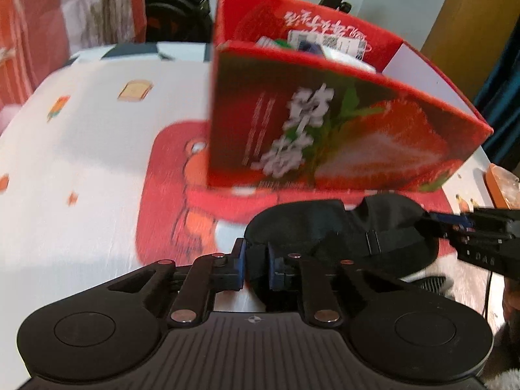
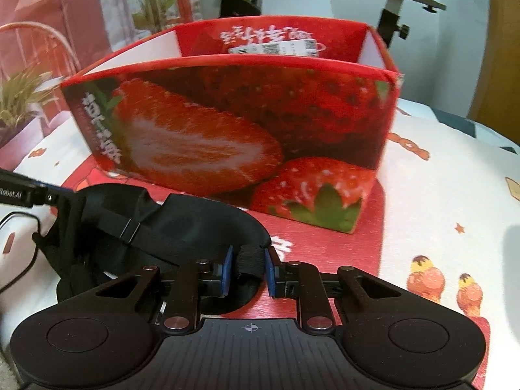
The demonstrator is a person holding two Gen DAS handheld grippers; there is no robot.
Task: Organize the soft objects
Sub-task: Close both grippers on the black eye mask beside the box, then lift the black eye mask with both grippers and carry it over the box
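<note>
A black sleep mask point(image 1: 325, 224) with an elastic strap lies stretched just in front of a red strawberry-printed box point(image 1: 325, 123). My left gripper point(image 1: 256, 266) is shut on one end of the mask. The right gripper point(image 1: 455, 224) comes in from the right edge and pinches the other end. In the right wrist view the mask point(image 2: 182, 221) runs leftward from my right gripper point(image 2: 248, 269), whose blue pads clamp a fold of its fabric. The left gripper point(image 2: 48, 195) holds the far end. The open-topped box point(image 2: 227, 113) stands close behind, with some packets inside.
The table wears a white cloth point(image 1: 81, 162) with cartoon prints and a large red patch. An orange object point(image 1: 502, 185) sits at the right edge. A potted plant point(image 2: 19, 97) stands at the left, an exercise bike point(image 2: 406, 0) behind. A thin cable point(image 2: 22, 227) loops beside the mask.
</note>
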